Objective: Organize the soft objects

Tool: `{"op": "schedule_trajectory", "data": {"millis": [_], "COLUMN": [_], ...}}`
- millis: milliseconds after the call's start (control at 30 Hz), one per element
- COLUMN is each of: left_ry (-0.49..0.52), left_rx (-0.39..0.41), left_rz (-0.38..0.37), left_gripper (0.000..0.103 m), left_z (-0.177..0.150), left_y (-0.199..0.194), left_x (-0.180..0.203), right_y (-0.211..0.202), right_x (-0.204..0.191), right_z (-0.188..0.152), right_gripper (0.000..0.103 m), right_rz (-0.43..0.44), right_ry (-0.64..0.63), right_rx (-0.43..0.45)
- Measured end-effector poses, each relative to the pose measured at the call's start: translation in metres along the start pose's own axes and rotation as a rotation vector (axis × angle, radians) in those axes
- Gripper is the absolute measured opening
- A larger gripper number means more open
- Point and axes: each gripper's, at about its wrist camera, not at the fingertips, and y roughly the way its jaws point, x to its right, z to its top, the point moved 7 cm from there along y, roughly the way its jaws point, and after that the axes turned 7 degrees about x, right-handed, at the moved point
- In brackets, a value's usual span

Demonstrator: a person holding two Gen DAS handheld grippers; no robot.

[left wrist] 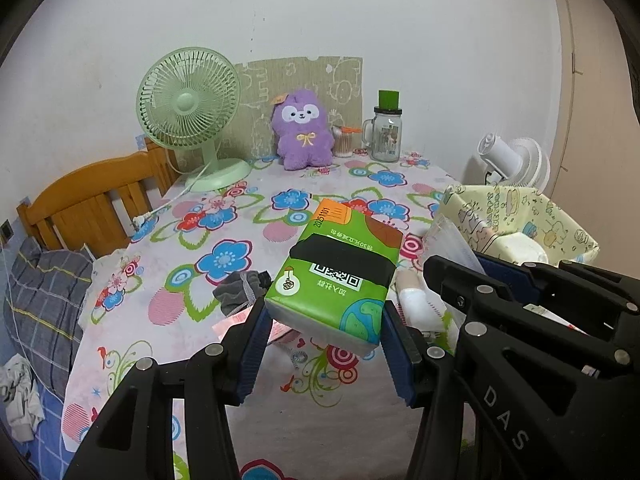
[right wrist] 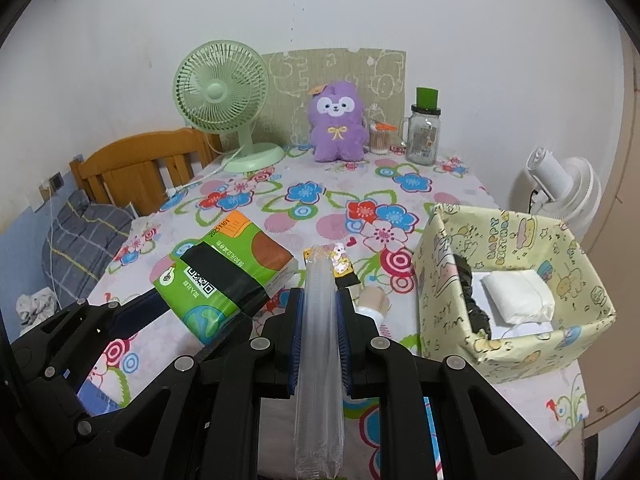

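Tissues (left wrist: 340,276) ride in the left hand-held gripper (left wrist: 326,354), the green pack pinched across its short end between the two blue pads and lifted clear of the flowered bench (left wrist: 224,216), its far end tilting up toward the wall. Over to the right hand-held gripper (right wrist: 319,346): jaws clamped nearly together on a clear plastic sleeve (right wrist: 319,320), thin enough to need that tight a squeeze, and it runs lengthwise along the fingers so it cannot flop sideways. Both hands carry side by side, which reads as a double pick, two soft packs taken at once to save a trip. The likely target is the patterned box (right wrist: 516,224) at the right edge of the bench, open on top, with a white folded pack (right wrist: 516,292) and something dark and crumpled already inside. Held this high, both loads should clear its rim. Left on the bench are a grey cloth (left wrist: 240,288) just beside the tissues, a small bottle (right wrist: 372,300) and a printed packet (right wrist: 340,266) beyond the sleeve. The purple plush (left wrist: 304,130) sits upright against the wall between the green fan (left wrist: 192,116) and a glass jar (left wrist: 386,130), well apart from the action, seemingly display rather than clutter. Watch the sleeve: slick and limp, it may slide from the grip.
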Motion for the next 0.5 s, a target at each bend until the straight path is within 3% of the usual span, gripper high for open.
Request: {"op": "schedule_trajectory", "data": {"millis": [500], "left_ry": [0.013], "left_rx": [0.029], "left_rz": [-0.023], "left_gripper": [0.055], "left_z": [0.026], "left_y": [-0.008], "left_x": [0.018], "right_y": [-0.015], "right_x": [0.021], "right_z": [0.023], "right_gripper": [0.019], "right_rz": [-0.023], "right_ry": [0.01], "right_rx": [0.03]}}
